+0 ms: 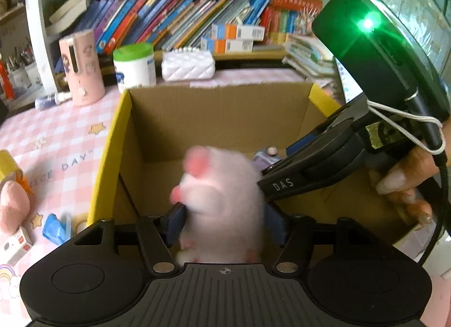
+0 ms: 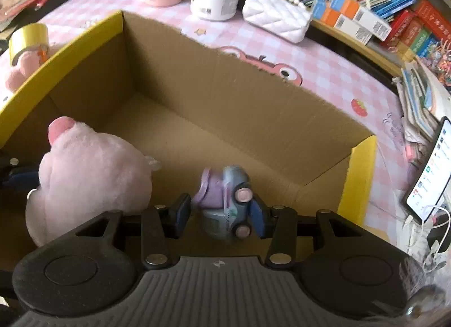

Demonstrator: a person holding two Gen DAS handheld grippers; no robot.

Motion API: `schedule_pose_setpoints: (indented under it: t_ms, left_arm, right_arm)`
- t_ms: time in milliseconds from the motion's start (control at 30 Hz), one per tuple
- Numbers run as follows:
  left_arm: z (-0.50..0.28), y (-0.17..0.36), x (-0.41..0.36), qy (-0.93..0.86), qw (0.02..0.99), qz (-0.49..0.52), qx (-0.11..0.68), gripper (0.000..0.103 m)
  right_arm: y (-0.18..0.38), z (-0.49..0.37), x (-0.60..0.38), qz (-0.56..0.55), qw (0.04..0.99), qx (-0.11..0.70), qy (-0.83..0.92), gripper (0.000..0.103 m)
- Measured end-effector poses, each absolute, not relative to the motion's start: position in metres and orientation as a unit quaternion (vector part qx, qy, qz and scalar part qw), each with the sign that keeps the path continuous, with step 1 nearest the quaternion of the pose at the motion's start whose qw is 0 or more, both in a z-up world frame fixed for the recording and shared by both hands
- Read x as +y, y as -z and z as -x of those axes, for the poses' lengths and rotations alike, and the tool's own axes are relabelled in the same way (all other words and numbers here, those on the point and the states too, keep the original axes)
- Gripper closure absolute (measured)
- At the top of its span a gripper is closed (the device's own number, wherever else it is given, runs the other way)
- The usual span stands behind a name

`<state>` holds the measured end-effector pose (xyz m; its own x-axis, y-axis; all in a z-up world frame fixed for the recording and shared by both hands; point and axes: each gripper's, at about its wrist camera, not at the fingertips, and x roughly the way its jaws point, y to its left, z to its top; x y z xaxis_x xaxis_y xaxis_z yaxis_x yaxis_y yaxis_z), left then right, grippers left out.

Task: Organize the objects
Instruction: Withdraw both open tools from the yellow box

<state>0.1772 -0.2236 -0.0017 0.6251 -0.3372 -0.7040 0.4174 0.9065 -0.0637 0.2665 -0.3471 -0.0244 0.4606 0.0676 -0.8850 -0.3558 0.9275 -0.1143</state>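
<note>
i have the left gripper (image 1: 224, 221) pinched on a pink plush toy (image 1: 222, 194), its blue fingers (image 1: 176, 221) pressing into the fur on both sides, and the toy hangs over the open cardboard box (image 1: 220, 112). it is blurred in the left view, so i can't make out what animal it is. in the right view the plush (image 2: 90, 174) sits at the box's near-left side, above the floor.

my right gripper (image 2: 220, 215) has a small toy car (image 2: 225, 200) between its fingers, grey-blue with a lilac part and pink wheels, low inside the box. the fingers sit close on both sides, but i cannot tell if they actually clamp it.

my judgement: the plush is light and soft, it squashes under the pads and won't slip or break, so a hold across the body is fine. the car looks hard and smooth, probably light, and could twist out of a loose pinch; i'd hold it across the flat sides, clear of the wheels.
</note>
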Motion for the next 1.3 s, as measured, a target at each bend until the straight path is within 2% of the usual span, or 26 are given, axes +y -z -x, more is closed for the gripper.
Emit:
schedule_pose_setpoints:
  t_ms: [100, 167, 333, 400, 800, 1000, 1300]
  left_arm:
    - [-0.168, -0.01, -0.22, 0.218, 0.91, -0.053, 0.348, 0.032]
    - [-0.162, -0.017, -0.217, 0.22, 0.915, -0.055, 0.335, 0.031]
    - [-0.144, -0.031, -0.2, 0.211, 0.927, -0.03, 0.309, 0.025]
    - [-0.136, -0.036, -0.191, 0.203, 0.932, -0.024, 0.299, 0.019]
    - [-0.094, -0.049, -0.136, 0.164, 0.952, 0.002, 0.259, 0.008]
    - [-0.077, -0.038, -0.112, 0.163, 0.947, 0.003, 0.277, 0.008]
    - [-0.057, -0.014, -0.08, 0.14, 0.934, 0.007, 0.33, 0.008]
  right_arm:
    - [0.014, -0.261, -0.349, 0.128, 0.854, 0.488, -0.122, 0.052]
    - [0.006, -0.253, -0.347, 0.122, 0.865, 0.472, -0.119, 0.04]
    - [-0.018, -0.226, -0.343, 0.109, 0.894, 0.423, -0.099, 0.039]
    - [-0.028, -0.213, -0.344, 0.093, 0.906, 0.403, -0.085, 0.037]
    - [-0.054, -0.122, -0.341, -0.018, 0.953, 0.298, 0.043, 0.029]
    - [-0.04, -0.086, -0.327, -0.036, 0.949, 0.298, 0.098, 0.029]
    - [-0.004, -0.045, -0.286, -0.025, 0.929, 0.344, 0.136, 0.023]
